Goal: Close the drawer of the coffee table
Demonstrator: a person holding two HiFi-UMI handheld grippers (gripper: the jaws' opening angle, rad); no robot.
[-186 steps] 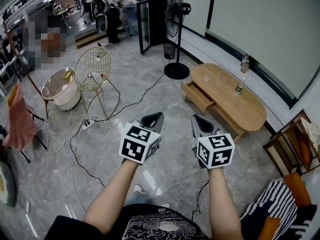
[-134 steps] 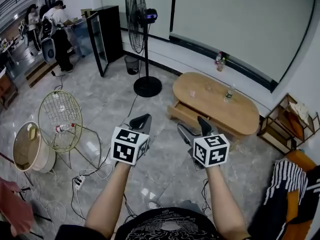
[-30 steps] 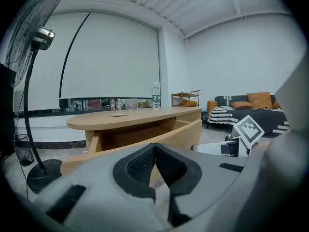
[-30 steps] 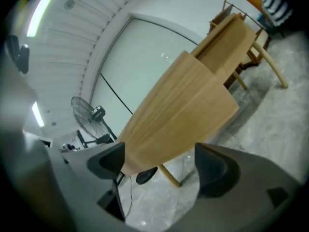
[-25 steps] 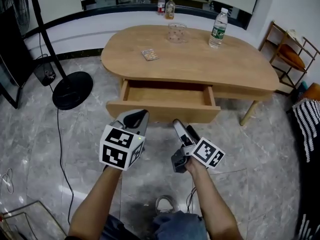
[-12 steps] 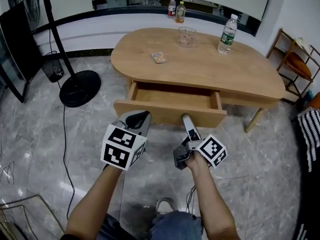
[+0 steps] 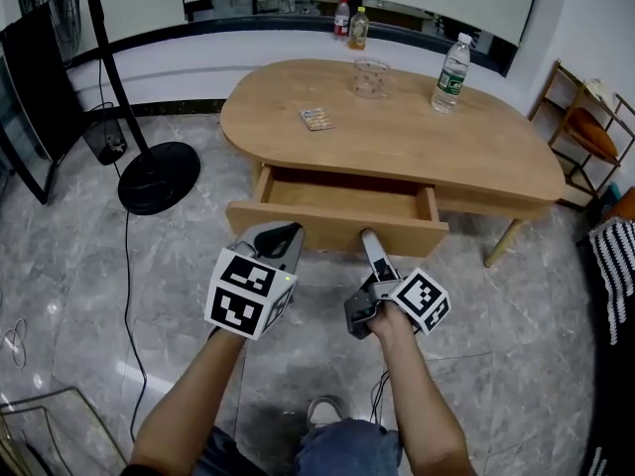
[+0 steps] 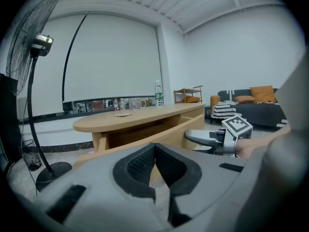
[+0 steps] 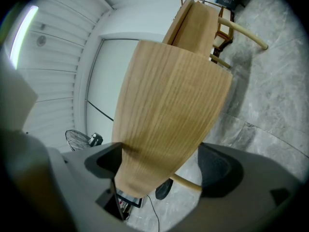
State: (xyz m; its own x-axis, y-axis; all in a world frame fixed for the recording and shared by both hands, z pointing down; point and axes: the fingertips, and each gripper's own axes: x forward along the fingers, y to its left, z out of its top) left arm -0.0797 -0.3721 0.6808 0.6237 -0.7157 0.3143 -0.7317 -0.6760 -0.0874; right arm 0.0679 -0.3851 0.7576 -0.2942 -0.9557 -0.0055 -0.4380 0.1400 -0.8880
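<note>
— What is the left gripper (image 7: 277, 234) doing?
— It's hovering just short of the drawer (image 7: 342, 197), fingers resting together on nothing.
— And the right gripper (image 7: 369, 238)?
— It's lying on its side, jaws standing apart, tip meeting the drawer's front. The drawer is hanging open under the coffee table (image 7: 397, 132), at its near edge.
</note>
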